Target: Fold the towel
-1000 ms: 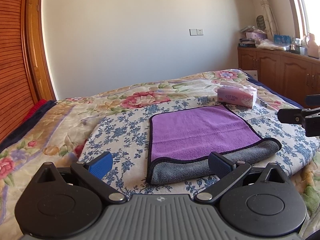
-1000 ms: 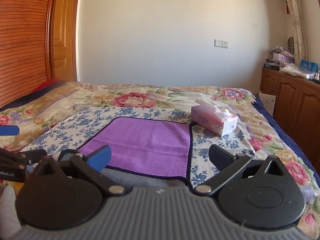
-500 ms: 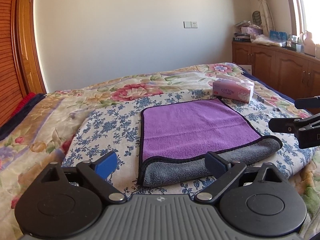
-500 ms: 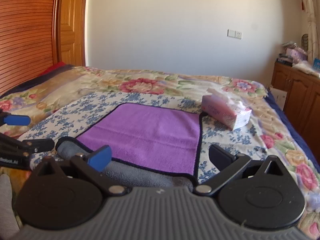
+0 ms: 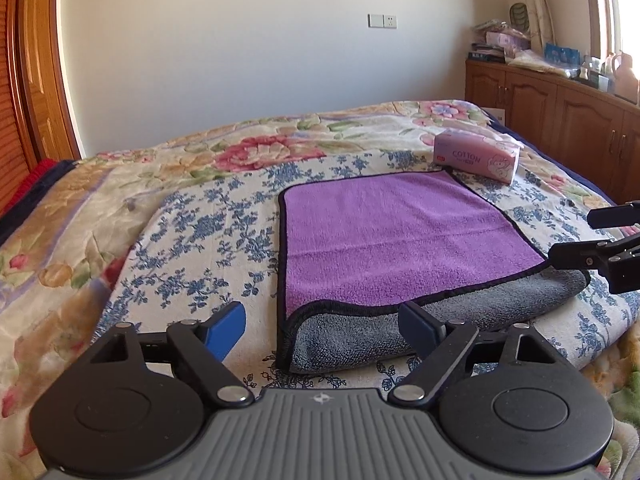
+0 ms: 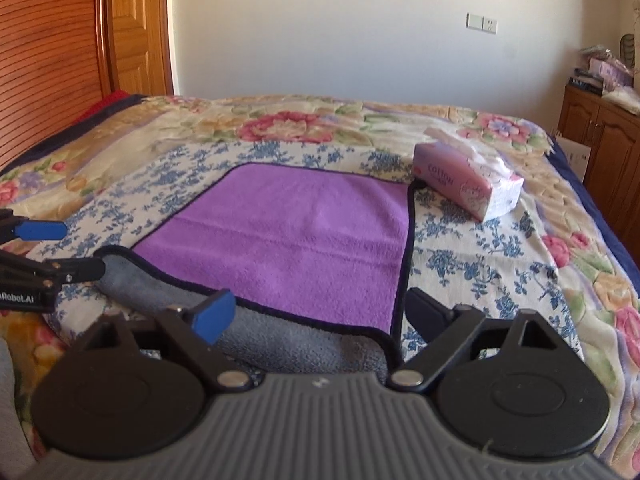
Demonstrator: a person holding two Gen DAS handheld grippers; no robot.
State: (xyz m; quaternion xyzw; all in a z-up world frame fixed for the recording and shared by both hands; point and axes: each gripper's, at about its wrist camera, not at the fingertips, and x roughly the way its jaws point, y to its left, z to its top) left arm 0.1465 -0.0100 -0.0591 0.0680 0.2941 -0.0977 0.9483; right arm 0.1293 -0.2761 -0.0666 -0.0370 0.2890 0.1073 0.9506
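Observation:
A towel [image 5: 400,232], purple on top and grey underneath with black trim, lies folded on the bed; its grey fold edge faces me. It also shows in the right wrist view [image 6: 296,240]. My left gripper [image 5: 324,330] is open and empty, its jaws either side of the towel's near left corner. My right gripper [image 6: 316,314] is open and empty, over the towel's near right corner. Each gripper shows at the edge of the other's view, the right gripper [image 5: 592,236] at right and the left gripper [image 6: 60,248] at left.
A pink tissue pack [image 5: 478,155] lies on the bed just past the towel's far right corner. The bed [image 5: 140,200] has a floral cover. Wooden cabinets [image 5: 560,116] stand at right, a wooden door [image 6: 136,28] at left.
Both grippers have moved forward and down toward the towel's near edge. The towel looks larger and closer in both views. Both stay open.

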